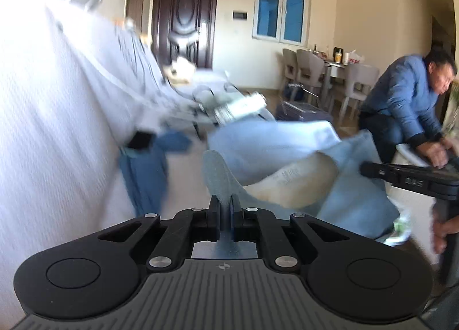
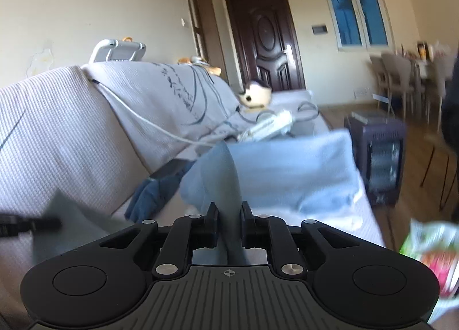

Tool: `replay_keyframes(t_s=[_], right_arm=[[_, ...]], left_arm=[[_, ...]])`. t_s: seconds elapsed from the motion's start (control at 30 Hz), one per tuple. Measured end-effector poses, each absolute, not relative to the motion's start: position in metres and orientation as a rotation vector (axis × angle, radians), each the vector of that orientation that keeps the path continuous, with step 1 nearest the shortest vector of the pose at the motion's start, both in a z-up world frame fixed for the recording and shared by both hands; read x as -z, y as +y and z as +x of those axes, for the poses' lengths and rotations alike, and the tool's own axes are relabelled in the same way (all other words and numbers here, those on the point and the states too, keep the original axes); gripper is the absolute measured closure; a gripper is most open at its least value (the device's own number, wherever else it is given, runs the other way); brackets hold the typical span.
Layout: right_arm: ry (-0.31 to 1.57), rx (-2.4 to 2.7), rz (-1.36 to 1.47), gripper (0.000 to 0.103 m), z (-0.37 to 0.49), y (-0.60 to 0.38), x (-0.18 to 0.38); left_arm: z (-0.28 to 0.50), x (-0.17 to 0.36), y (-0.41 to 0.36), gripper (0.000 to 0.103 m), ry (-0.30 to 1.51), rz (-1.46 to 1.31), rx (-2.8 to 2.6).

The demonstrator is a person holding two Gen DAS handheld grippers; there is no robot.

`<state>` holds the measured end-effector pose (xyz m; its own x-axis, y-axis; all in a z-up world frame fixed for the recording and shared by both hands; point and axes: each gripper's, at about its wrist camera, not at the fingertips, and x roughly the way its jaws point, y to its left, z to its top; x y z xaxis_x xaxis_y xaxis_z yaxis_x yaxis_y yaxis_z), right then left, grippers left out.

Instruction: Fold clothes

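Left wrist view: the left claw (image 1: pixel 225 209) is pinching a fold of a light blue garment (image 1: pixel 287 146), its two fingers pressed almost together on the cloth. The garment is hanging lifted in front of the claw, above the seat of a white sofa (image 1: pixel 43 129), and its pale inner side with a printed label is showing. The right claw (image 1: pixel 365 170) is reaching in from the right edge and gripping the garment's far side. A darker blue piece of clothing (image 1: pixel 146 169) is lying against the sofa back. A grey printed cover (image 1: pixel 126 63) is draping over the sofa top. In the background, a person in a blue jacket (image 1: pixel 404 94) is bending forward near a dining table (image 1: pixel 341 67) with chairs. The frame is blurring heavily.

Right wrist view: the right claw (image 2: pixel 228 216) is clamping a bunched ridge of the same garment (image 2: pixel 287 169), fingers closed on the fabric, which is standing up between them. The rest of the cloth is spreading ahead over the sofa (image 2: pixel 57 129) seat. The left claw's tip (image 2: pixel 43 225) is showing at the left edge, gripping grey-looking fabric. The darker blue piece (image 2: pixel 155 195) is lying beside the sofa back. A white cable (image 2: pixel 149 123) is trailing across the printed cover (image 2: pixel 160 91). A dark door (image 2: pixel 264 37) is standing beyond.
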<state>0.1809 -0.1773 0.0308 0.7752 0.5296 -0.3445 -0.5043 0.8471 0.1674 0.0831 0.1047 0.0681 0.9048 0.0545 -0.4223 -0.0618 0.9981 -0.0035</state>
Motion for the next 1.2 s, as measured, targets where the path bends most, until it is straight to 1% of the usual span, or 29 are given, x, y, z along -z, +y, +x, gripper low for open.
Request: replay_keyframes(t_s=[0.13,0.27,0.33,0.37,0.43,0.47,0.5,0.53,0.57,0.6,0.63,0.7,0.73,0.87,0.93,1.03,1.07,1.13,1.17,1.2], right_arm=[[0.415,-0.483,0.079,0.089,0.211,-0.181,-0.011],[0.455,-0.395,0.063,0.089,0.234,-0.188,0.022],[0.49,-0.379,0.07,0.089,0.245,-0.194,0.032],[0.512,-0.377,0.089,0.089,0.25,-0.198,0.037],[0.559,-0.384,0.147,0.088,0.257,-0.205,0.045],[0.583,-0.387,0.176,0.086,0.26,-0.208,0.049],[0.597,-0.391,0.188,0.082,0.262,-0.209,0.051],[0.6,-0.397,0.18,0.082,0.261,-0.207,0.051],[0.603,-0.403,0.172,0.081,0.26,-0.206,0.052],[0.606,-0.409,0.165,0.077,0.26,-0.204,0.052],[0.61,-0.415,0.157,0.075,0.259,-0.202,0.053],[0.609,-0.427,0.14,0.068,0.256,-0.198,0.052],[0.605,-0.436,0.128,0.068,0.254,-0.196,0.05],[0.584,-0.495,0.073,0.067,0.24,-0.187,0.042],[0.593,-0.559,0.066,0.067,0.232,-0.182,0.036],[0.602,-0.726,0.009,0.067,0.211,-0.169,0.023],[0.588,-0.783,-0.041,0.065,0.2,-0.161,0.019],[0.546,-0.881,-0.168,0.058,0.174,-0.142,0.016],[0.533,-0.921,-0.243,0.049,0.161,-0.132,0.017],[0.524,-0.952,-0.321,0.043,0.148,-0.122,0.019]], left_arm=[[0.129,-0.045,0.1,0.098,0.459,0.121,-0.144],[0.174,-0.003,0.111,0.098,0.567,0.165,-0.194],[0.192,0.017,0.121,0.095,0.62,0.19,-0.257],[0.2,0.026,0.126,0.09,0.649,0.197,-0.289],[0.21,0.041,0.138,0.084,0.709,0.18,-0.332],[0.211,0.046,0.143,0.075,0.731,0.152,-0.331],[0.211,0.049,0.148,0.064,0.749,0.121,-0.328],[0.207,0.052,0.151,0.058,0.759,0.09,-0.323],[0.202,0.053,0.153,0.057,0.763,0.066,-0.314],[0.196,0.053,0.154,0.054,0.771,0.051,-0.3],[0.189,0.053,0.154,0.052,0.782,0.037,-0.283],[0.171,0.051,0.153,0.042,0.801,-0.01,-0.266],[0.159,0.049,0.152,0.04,0.808,-0.043,-0.259],[0.099,0.037,0.134,0.04,0.804,-0.186,-0.122],[0.073,0.033,0.117,0.04,0.777,-0.162,-0.043],[0.044,0.038,0.086,0.04,0.769,-0.037,0.005],[0.04,0.042,0.079,0.04,0.779,0.006,0.008],[0.031,0.049,0.078,0.04,0.81,0.015,-0.01],[0.027,0.053,0.079,0.04,0.827,0.007,-0.022],[0.022,0.056,0.082,0.037,0.84,-0.014,-0.032]])
